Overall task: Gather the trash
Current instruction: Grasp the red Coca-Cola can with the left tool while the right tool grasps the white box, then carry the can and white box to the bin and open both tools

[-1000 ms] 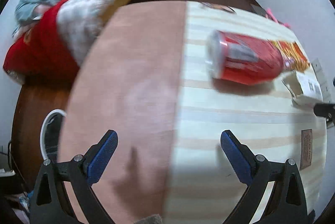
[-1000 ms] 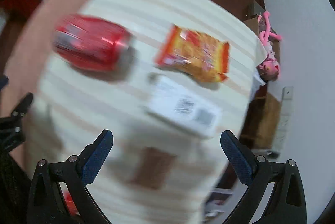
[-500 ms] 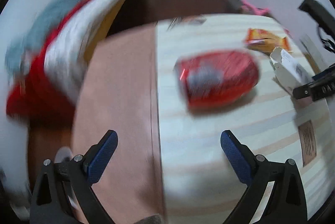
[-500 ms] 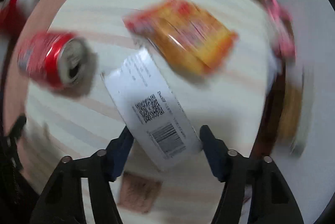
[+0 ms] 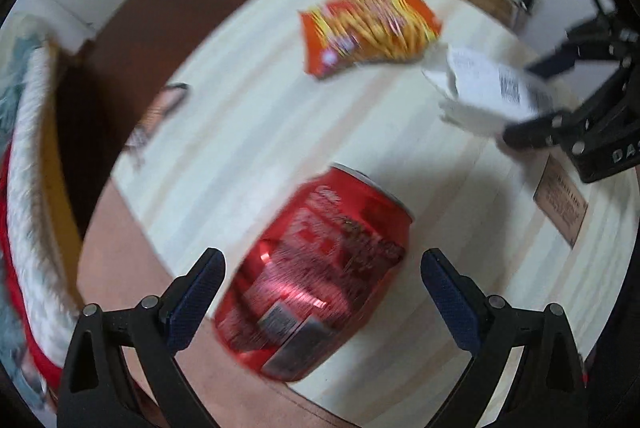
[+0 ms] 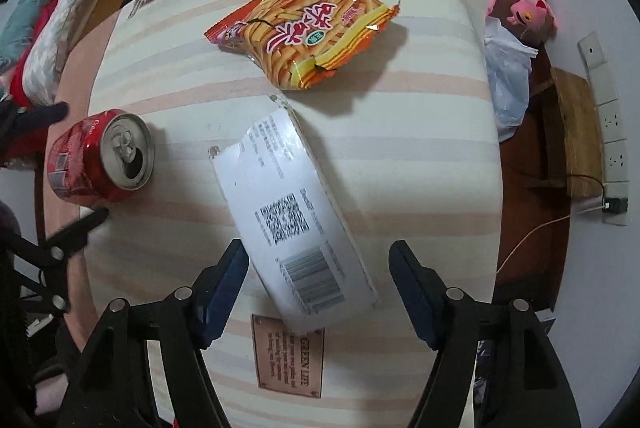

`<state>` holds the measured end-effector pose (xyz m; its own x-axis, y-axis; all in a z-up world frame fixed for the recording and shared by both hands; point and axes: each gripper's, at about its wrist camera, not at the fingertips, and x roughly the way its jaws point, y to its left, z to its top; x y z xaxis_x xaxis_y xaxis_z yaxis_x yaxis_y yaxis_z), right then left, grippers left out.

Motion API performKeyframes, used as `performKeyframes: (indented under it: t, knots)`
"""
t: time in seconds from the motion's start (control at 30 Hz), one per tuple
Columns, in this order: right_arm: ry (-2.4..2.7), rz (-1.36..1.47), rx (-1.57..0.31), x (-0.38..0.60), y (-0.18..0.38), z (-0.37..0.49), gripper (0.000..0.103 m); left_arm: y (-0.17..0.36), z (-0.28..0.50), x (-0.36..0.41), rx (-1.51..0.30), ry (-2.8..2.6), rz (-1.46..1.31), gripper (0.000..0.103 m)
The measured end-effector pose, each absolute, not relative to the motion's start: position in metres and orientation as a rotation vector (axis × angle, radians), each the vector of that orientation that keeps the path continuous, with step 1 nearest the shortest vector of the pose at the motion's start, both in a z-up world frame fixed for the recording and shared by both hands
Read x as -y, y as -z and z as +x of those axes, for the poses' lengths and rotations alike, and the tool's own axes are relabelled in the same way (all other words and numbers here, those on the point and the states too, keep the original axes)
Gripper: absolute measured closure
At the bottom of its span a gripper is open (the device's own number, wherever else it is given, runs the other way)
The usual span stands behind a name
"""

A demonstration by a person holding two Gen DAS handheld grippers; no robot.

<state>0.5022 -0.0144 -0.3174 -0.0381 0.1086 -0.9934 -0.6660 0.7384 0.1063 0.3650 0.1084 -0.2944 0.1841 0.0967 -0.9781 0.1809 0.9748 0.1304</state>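
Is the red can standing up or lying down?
Lying down. The can rests on its side on the striped cloth; its opened top faces sideways toward the right wrist camera.

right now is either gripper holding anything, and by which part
Nothing is held. The left gripper is open astride the lying red can; the right gripper is open around the near end of the white box, pads not touching.

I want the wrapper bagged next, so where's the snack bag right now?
The snack bag lies flat at the far side of the striped cloth in the right wrist view, just beyond the white box, right of the can.
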Motion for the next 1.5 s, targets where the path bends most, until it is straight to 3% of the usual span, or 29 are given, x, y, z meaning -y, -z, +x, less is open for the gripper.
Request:
performKeyframes:
  t: [0.13,0.2,0.43,0.67,0.8,0.93,1.17,1.5]
  knots:
    - [-0.651,-0.506,-1.442,0.007,0.316,0.496,0.031,0.298,0.364,-0.108,-1.354,0.017,0.219,0.012]
    - [-0.65,-0.491,-1.44,0.003,0.315,0.493,0.044,0.296,0.36,-0.109,-1.343,-0.006,0.157,0.013]
    - [-0.643,-0.432,-1.48,0.001,0.315,0.482,0.044,0.297,0.34,-0.126,-1.317,-0.131,-0.167,0.013]
    - [-0.631,-0.5,-1.486,-0.009,0.322,0.477,0.042,0.312,0.338,-0.12,-1.338,-0.094,-0.072,0.013]
    - [-0.621,-0.521,-1.474,-0.012,0.323,0.471,0.042,0.312,0.345,-0.124,-1.316,-0.102,-0.096,0.019]
    - [-0.604,-0.558,-1.43,-0.015,0.323,0.461,0.048,0.306,0.34,-0.112,-1.288,-0.129,-0.074,0.021]
    - [-0.622,-0.497,-1.368,-0.011,0.311,0.439,0.05,0.275,0.311,-0.104,-1.195,-0.332,-0.089,0.021]
    - [-0.728,-0.429,-1.252,-0.02,0.249,0.377,0.05,0.202,0.227,-0.136,-0.965,-0.518,-0.217,0.022]
